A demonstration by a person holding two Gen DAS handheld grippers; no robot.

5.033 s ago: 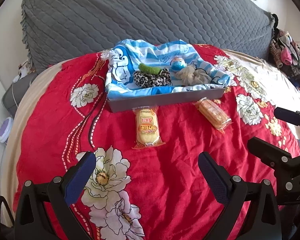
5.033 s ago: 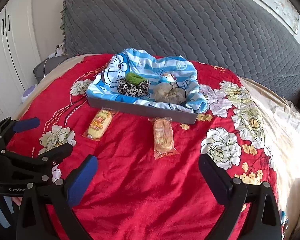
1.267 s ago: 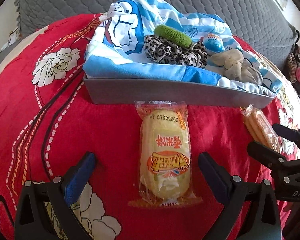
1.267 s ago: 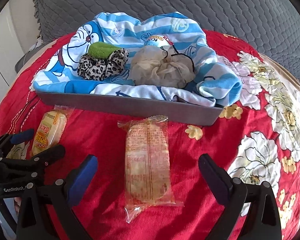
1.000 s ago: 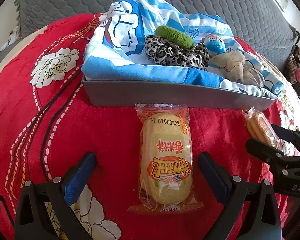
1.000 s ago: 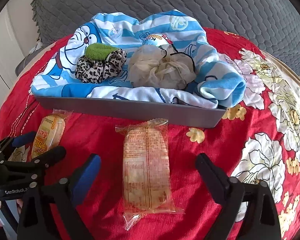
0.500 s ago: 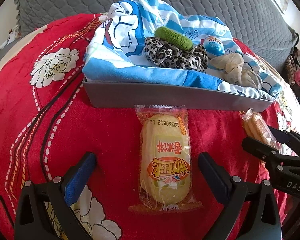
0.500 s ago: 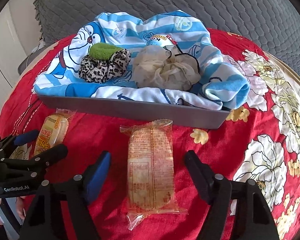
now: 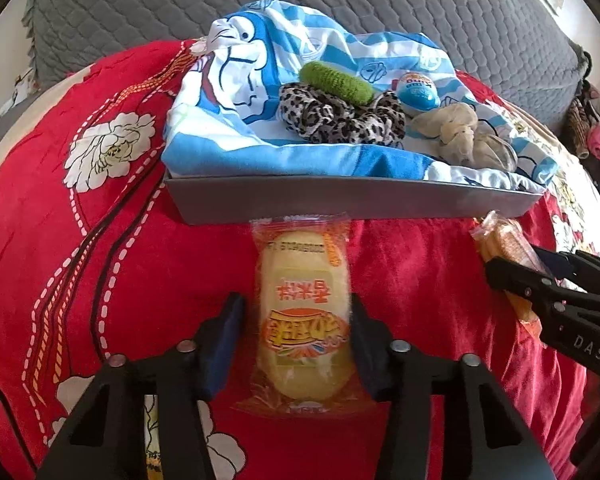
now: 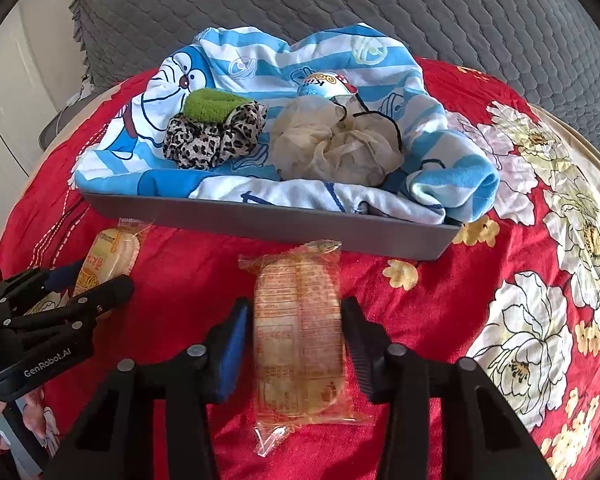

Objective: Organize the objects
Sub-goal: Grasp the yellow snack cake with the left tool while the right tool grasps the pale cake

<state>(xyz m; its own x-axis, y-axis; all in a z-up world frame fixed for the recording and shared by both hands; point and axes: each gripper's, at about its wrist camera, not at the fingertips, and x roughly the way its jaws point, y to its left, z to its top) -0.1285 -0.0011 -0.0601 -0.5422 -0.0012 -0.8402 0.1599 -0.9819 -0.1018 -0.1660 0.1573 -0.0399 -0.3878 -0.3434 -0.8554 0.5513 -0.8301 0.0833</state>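
Left wrist: left gripper narrowed around yellow cake packet on red bedspread, just before grey tray; contact unclear. Right wrist: right gripper likewise flanks wafer packet, grip unclear.

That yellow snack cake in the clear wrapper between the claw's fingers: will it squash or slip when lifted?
The yellow snack cake looks soft and puffy, so it would probably dent under a hard squeeze. Its glossy wrapper may slide or crinkle. It seems light, and the left claw straddles its middle, so it should lift level.
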